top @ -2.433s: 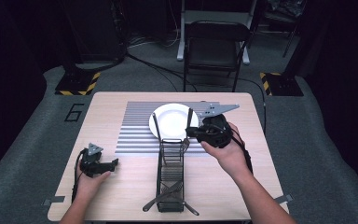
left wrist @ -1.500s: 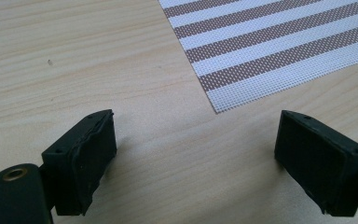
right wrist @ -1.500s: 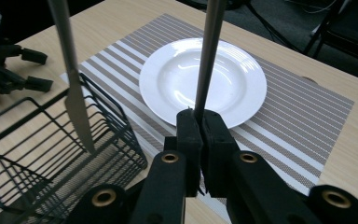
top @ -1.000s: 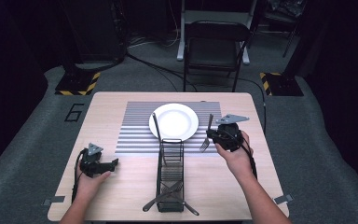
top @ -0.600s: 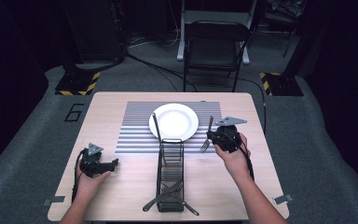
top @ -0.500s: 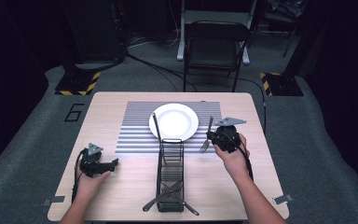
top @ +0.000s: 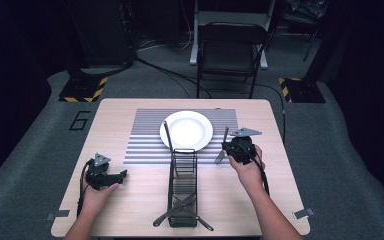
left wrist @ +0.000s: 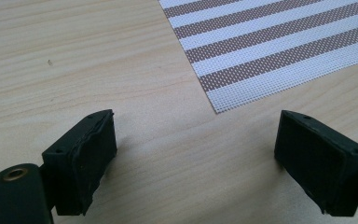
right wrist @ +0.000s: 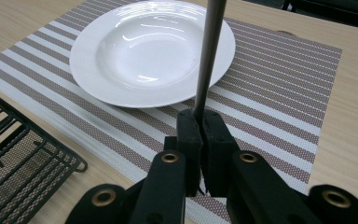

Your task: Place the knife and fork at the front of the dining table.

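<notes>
Fork (top: 223,148) sits clamped in right gripper (top: 236,148) beside plate (top: 186,130) — next: lay it on placemat's (top: 145,137) right edge; left gripper (top: 111,176) idles wide open.

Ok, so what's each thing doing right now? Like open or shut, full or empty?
Left gripper: open, holding nothing, low over the table.
Right gripper: shut on the fork.
Fork: held, tines pointing down, beside the plate.
Plate: empty, on the striped placemat.
Wire rack: holds more cutlery, one piece standing upright.
</notes>
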Demonstrator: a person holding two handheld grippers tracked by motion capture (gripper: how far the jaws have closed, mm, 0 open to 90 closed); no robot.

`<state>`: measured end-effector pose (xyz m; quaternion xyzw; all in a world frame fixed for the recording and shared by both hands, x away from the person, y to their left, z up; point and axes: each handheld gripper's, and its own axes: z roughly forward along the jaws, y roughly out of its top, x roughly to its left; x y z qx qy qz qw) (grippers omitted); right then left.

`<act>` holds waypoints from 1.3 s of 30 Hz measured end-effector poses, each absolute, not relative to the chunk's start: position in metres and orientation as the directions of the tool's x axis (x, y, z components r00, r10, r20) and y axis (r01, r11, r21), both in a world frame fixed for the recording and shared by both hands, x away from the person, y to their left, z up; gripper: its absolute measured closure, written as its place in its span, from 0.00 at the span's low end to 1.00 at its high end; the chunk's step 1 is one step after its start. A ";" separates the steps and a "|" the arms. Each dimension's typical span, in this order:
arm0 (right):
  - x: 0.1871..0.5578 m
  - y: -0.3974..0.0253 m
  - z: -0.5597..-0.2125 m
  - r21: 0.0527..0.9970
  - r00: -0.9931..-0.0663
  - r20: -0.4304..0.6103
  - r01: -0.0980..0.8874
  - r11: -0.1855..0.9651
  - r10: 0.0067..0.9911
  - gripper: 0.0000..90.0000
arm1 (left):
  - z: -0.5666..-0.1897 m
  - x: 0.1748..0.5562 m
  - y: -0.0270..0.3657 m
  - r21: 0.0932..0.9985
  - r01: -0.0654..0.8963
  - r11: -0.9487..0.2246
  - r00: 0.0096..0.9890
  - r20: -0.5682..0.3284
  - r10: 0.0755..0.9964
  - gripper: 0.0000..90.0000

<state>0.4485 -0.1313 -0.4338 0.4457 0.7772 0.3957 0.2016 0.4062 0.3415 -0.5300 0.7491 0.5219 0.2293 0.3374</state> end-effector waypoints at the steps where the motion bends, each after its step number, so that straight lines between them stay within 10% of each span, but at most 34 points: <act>1: 0.449 -0.131 -0.435 0.796 -0.523 0.038 0.531 0.291 0.851 0.97 | -0.530 0.406 0.342 0.746 0.626 -0.228 0.350 -0.008 0.937 0.14; 39: 0.481 -0.130 -0.457 0.782 -0.397 0.147 0.607 0.139 0.906 0.96 | -0.530 0.406 0.341 0.745 0.627 -0.228 0.349 -0.007 0.937 0.14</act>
